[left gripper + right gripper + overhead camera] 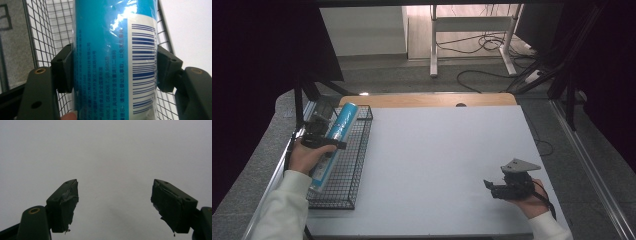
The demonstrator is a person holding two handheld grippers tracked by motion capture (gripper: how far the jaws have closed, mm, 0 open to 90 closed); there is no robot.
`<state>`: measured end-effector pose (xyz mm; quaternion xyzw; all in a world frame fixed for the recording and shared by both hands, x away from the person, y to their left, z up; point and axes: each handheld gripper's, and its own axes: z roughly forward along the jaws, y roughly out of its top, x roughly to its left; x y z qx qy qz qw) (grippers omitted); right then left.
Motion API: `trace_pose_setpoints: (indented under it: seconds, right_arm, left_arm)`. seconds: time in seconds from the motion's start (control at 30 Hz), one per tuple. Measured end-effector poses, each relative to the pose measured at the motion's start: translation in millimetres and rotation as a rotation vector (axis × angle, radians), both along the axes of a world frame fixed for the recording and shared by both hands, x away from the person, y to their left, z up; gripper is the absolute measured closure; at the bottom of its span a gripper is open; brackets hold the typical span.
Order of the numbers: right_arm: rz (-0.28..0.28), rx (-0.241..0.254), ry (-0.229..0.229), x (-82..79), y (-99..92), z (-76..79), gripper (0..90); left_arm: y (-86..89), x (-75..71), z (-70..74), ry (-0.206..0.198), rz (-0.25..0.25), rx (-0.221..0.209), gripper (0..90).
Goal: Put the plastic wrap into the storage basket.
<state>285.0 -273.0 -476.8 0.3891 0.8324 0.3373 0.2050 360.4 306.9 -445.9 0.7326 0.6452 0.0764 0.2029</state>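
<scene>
High view: the left gripper pinches a blue tube over the wire basket at the table's left edge; the hand hides the tube's middle. Its long axis runs near to far, far end tilted slightly right. The right gripper rests near the near right corner, with bare table between.

Left gripper view: both pads press the tube's sides; its ends are cut off.

Right gripper view: the right gripper is spread wide over bare tabletop.
</scene>
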Motion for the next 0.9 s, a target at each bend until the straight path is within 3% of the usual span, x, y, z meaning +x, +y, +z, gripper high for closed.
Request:
trace_pose_setpoints:
  seconds: [0.23, 0.33, 0.6, 0.9]
  right_arm:
    - [-0.001, -0.005, 0.002, 0.5, -0.9, -0.8, 22.3]
    - [-0.003, -0.005, 0.001, 0.4, -0.5, -1.0, 22.3]
    - [-0.002, -0.008, 0.0, 0.5, -0.6, -1.2, 22.2]
    - [0.0, -0.02, 0.001, 0.3, 0.8, -2.5, 22.1]
  left_arm:
    - [-2.3, 5.3, -18.0, 0.036, 0.012, 0.029, 31.6]
    - [-6.3, 6.0, -20.0, 0.042, 0.005, 0.071, 31.6]
    - [-14.3, 8.3, -24.9, 0.046, 0.006, 0.123, 31.6]
    - [-26.8, 17.8, -44.0, 0.121, 0.006, 0.148, 31.2]
